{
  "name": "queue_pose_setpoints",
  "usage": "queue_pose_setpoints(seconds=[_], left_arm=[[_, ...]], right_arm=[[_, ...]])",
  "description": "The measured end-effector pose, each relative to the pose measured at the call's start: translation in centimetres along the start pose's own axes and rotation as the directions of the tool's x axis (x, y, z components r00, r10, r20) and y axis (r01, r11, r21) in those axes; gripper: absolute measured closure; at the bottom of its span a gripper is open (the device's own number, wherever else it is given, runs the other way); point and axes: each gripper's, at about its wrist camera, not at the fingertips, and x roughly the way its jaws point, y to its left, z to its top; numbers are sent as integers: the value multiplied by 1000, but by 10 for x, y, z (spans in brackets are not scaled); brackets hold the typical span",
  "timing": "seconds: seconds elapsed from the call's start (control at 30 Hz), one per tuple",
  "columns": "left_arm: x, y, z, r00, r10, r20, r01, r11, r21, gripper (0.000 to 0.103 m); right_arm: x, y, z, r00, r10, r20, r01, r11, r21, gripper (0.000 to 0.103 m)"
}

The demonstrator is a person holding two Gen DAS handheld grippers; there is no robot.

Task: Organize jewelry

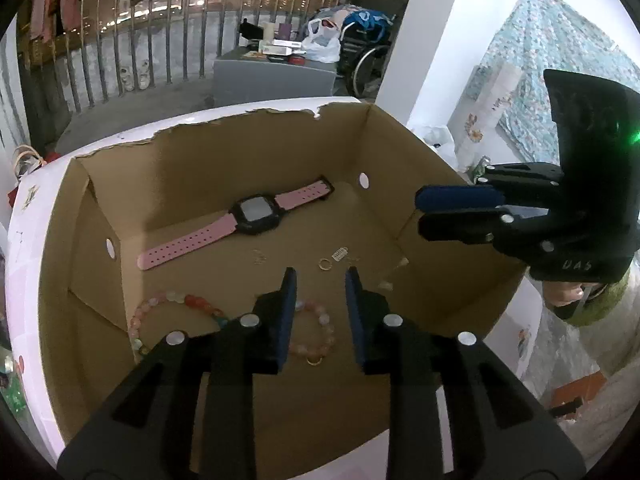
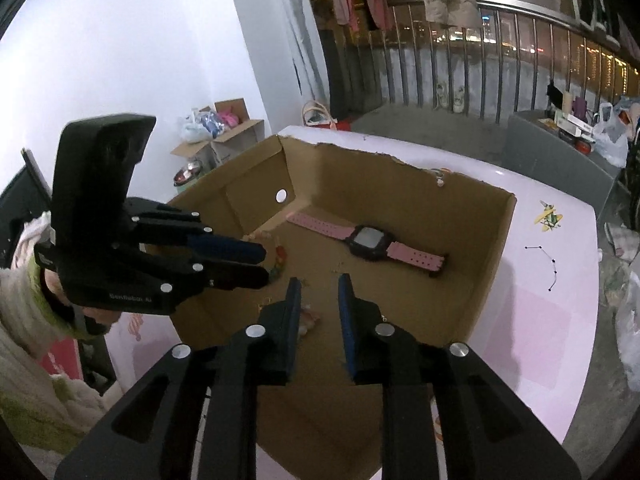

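Observation:
An open cardboard box [image 1: 440, 216] [image 2: 480, 272] stands on a pink-white table [image 2: 552, 320]. In it lie a pink-strapped watch [image 1: 252, 216] [image 2: 368, 242], two bead bracelets [image 1: 176, 304] [image 1: 320, 332], a small ring [image 1: 325, 265] and a gold ring [image 1: 314, 361]. My left gripper [image 1: 320, 276] is open and empty above the box floor, over the smaller bracelet. It also shows from the side in the right wrist view [image 2: 264, 266]. My right gripper [image 2: 318, 284] is open and empty over the box's near part. In the left wrist view it hovers over the box's right wall [image 1: 418, 210].
A metal railing [image 1: 160, 52] with hanging clothes runs behind. A grey cabinet [image 1: 272, 76] holds boxes and a plastic bag. A wheelchair [image 1: 368, 60] stands by a white pillar. An open carton with bags [image 2: 224, 132] sits on the floor at the left.

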Motion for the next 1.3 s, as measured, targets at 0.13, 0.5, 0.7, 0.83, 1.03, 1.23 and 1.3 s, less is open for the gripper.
queue_pose_setpoints(seconds=[0.13,0.5,0.7,0.83,1.03,1.23,1.3], left_arm=[[-24,4,0,998,37,59,-36,999,-15,73],[-131,56,-30,934,302,190,-253,936,-244,29],[-116,96,-63,973,214,91,-153,883,-443,27],[-92,100,-73,991,114,75,-62,864,-499,27],[-75,89,-79,995,67,76,-18,854,-520,27],[-80,71,-79,987,152,60,-102,861,-498,27],[-84,67,-82,986,155,57,-105,856,-506,27]], right_arm=[[-18,-5,1,998,-17,56,14,999,49,76],[-64,-24,-26,985,-87,149,34,944,327,52],[-45,-36,-53,992,-45,119,-20,868,496,51],[-34,-39,-61,996,-31,89,-22,841,541,51],[-27,-34,-56,998,-50,47,19,863,505,47],[-31,-36,-61,998,-40,58,5,858,513,46],[-33,-35,-63,997,-38,63,0,854,520,46]])
